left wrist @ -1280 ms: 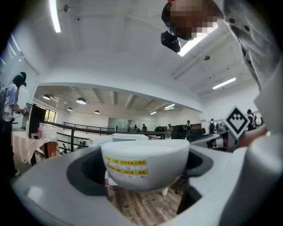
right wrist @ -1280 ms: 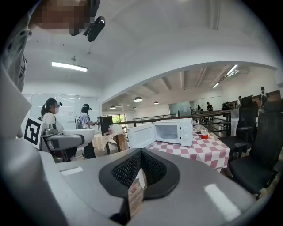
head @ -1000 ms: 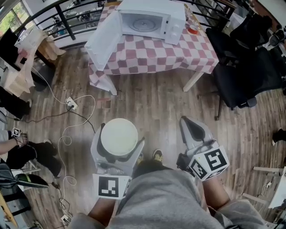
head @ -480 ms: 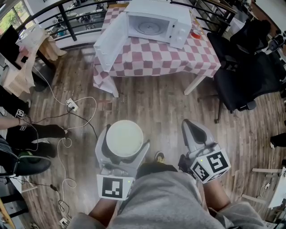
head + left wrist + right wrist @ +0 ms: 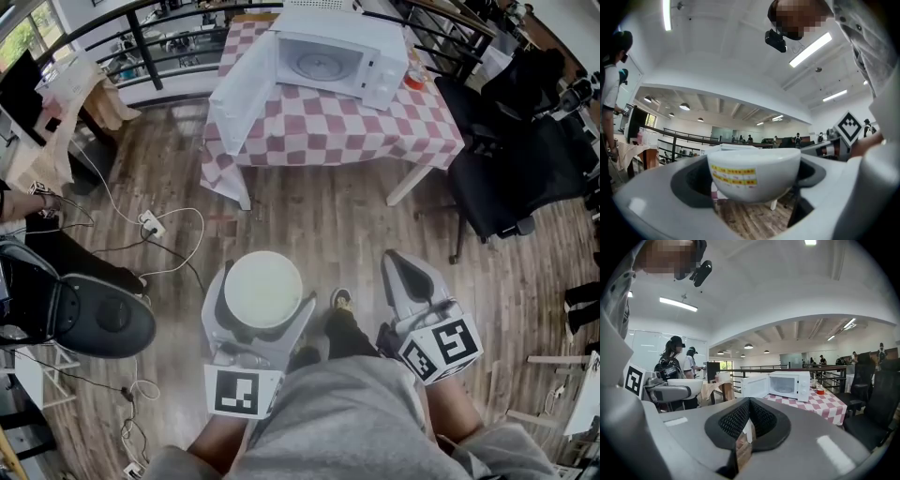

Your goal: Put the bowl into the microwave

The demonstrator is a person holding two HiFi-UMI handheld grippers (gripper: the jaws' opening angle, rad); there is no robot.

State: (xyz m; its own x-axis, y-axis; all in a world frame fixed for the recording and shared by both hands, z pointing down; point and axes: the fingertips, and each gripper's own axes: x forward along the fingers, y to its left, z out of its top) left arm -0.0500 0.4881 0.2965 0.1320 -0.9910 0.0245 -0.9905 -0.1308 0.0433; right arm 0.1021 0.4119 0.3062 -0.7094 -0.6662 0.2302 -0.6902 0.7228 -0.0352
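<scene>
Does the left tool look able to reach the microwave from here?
Probably not yet: the left tool, shut on the bowl, is a stretch of floor short of the microwave. Its door hangs open, so the way looks free.

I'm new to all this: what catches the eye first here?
A white bowl sits clamped in the left gripper, low in the head view. Ahead, a white microwave stands with its door open on a checked table. The right gripper is shut and empty.

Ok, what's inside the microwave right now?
The microwave shows only its round turntable through the open door. The bowl is not in there yet. Its side corners are out of sight.
</scene>
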